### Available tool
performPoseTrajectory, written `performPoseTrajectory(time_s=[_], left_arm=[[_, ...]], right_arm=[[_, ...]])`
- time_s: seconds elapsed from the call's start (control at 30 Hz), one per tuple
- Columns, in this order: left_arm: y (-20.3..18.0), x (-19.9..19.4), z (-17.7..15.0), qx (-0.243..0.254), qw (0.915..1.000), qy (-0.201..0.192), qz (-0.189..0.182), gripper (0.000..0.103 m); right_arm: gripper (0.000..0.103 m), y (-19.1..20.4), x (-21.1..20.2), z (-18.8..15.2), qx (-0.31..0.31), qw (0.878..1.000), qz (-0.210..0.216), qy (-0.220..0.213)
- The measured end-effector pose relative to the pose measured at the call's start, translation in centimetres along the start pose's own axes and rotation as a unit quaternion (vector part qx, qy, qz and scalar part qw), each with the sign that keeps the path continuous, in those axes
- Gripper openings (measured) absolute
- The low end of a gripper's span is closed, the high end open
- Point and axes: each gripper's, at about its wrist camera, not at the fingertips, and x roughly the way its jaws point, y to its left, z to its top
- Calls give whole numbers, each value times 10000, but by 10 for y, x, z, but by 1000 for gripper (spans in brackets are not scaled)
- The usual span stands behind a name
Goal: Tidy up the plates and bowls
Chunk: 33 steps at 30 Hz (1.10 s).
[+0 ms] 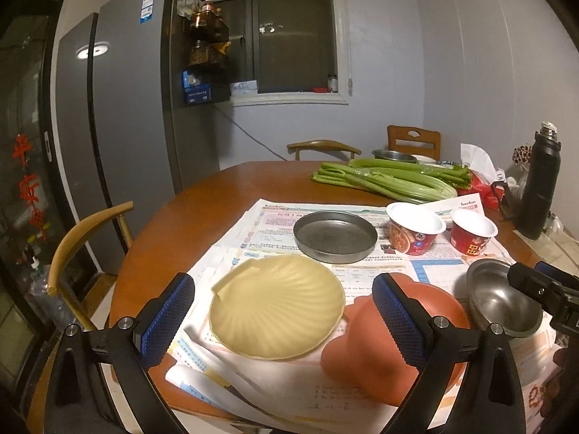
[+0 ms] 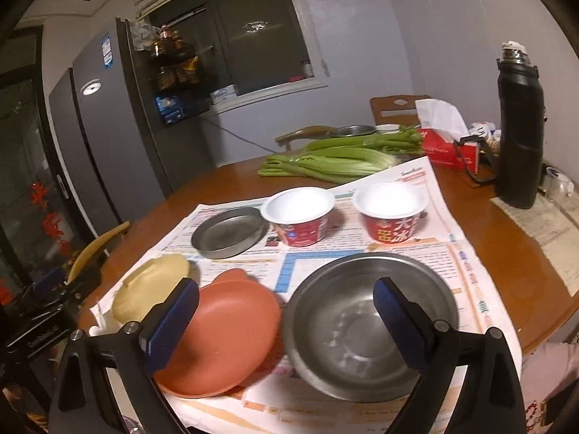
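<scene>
A cream shell-shaped plate lies on newspaper, between the open fingers of my left gripper, which holds nothing. To its right lies an orange-brown plate, then a steel bowl. Behind stand a flat steel dish and two red paper bowls. My right gripper is open and empty, hovering over the steel bowl and the orange-brown plate. The cream plate, steel dish and paper bowls show there too.
A round wooden table carries celery, a red tissue box, a black flask and newspaper. Wooden chairs stand around it. A grey fridge stands at the left.
</scene>
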Motion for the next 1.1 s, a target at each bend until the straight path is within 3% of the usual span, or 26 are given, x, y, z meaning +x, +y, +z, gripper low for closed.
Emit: performPoseTrajectory(time_s=[0.2, 0.37, 0.57, 0.7, 1.0, 1.1], left_arm=[[4, -3, 0, -41, 10000, -29, -55, 99], [4, -3, 0, -29, 10000, 3, -60, 99], [0, 4, -2, 79, 9999, 83, 104, 99], [-1, 5, -5, 131, 9998, 133, -39, 99], [11, 10, -3, -149, 9997, 211, 36, 99], [15, 14, -5, -199, 9992, 331, 110, 99]], right_arm=[[98, 11, -2, -1, -160, 9999, -33, -9], [98, 17, -6, 2, -305, 9989, -330, -94], [98, 16, -1, 0, -308, 9992, -249, 69], [97, 15, 4, -2, -248, 9991, -277, 207], [97, 27, 3, -2, -467, 9984, -225, 203], [97, 35, 6, 0, -565, 9980, 16, 280]])
